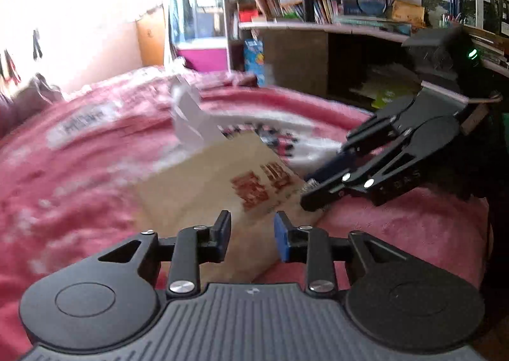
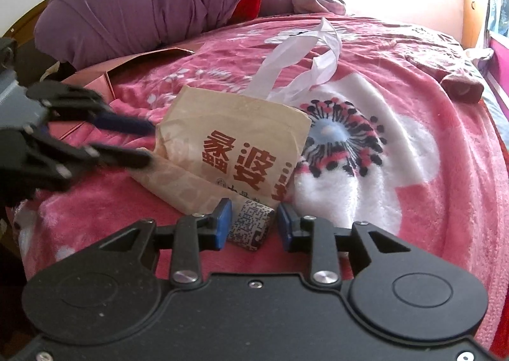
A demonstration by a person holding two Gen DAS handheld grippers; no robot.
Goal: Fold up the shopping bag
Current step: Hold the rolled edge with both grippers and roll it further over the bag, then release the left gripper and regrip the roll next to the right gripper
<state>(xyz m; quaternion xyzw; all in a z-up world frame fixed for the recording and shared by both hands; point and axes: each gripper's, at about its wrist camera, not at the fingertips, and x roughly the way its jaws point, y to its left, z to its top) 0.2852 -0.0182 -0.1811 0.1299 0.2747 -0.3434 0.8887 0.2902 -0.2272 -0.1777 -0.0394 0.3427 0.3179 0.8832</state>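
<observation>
The tan shopping bag (image 2: pixel 229 144) lies partly folded on the pink blanket (image 2: pixel 413 201), its white handles (image 2: pixel 299 68) trailing away. The left gripper (image 2: pixel 149 143) has its jaws parted at the bag's edge, apparently straddling it, though blur hides any contact. The right gripper (image 2: pixel 253 222) stands spread around the bag's printed corner, pads apart from it.

You've got large red-brown Chinese characters printed on the tan shopping bag (image 2: pixel 235 141); one looks like 婆, the others I can't read reliably. A small round seal mark with a row of tiny characters sits under them, too small to read. The QR-style code patch (image 2: pixel 251 227) is on the bag's folded corner. The white label (image 1: pixel 83 120) on the blanket (image 1: pixel 79 176) is blurred, unreadable.
</observation>
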